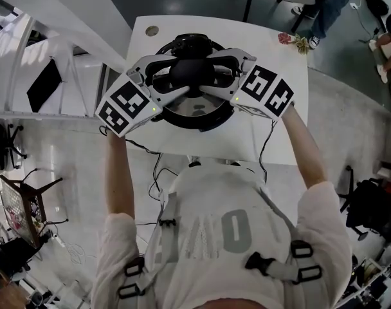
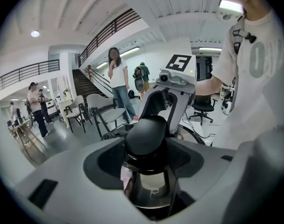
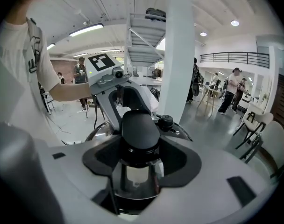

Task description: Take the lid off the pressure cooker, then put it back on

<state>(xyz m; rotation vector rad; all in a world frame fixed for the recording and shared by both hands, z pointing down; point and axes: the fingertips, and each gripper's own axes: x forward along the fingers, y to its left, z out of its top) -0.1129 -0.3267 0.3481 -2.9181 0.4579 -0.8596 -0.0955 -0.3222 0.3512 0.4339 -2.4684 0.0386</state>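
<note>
The pressure cooker (image 1: 194, 44) stands on a white table (image 1: 272, 140). Its steel lid (image 1: 199, 110) seems to rest on the pot, with a black knob (image 1: 191, 73) on top. My left gripper (image 1: 173, 84) comes in from the left and my right gripper (image 1: 215, 81) from the right. Both are shut on that knob. In the left gripper view the knob (image 2: 146, 134) sits in the dark notch between the jaws of the left gripper (image 2: 147, 160), with the right gripper (image 2: 175, 80) facing it. The right gripper view shows the knob (image 3: 139, 129) clasped by the right gripper (image 3: 139, 164).
A round cable hole (image 1: 152, 30) is at the table's far left, and a small pink flower (image 1: 290, 39) lies at its far right corner. Cables hang off the near edge (image 1: 158, 163). People (image 2: 118, 85) and chairs (image 2: 107, 111) stand around the room.
</note>
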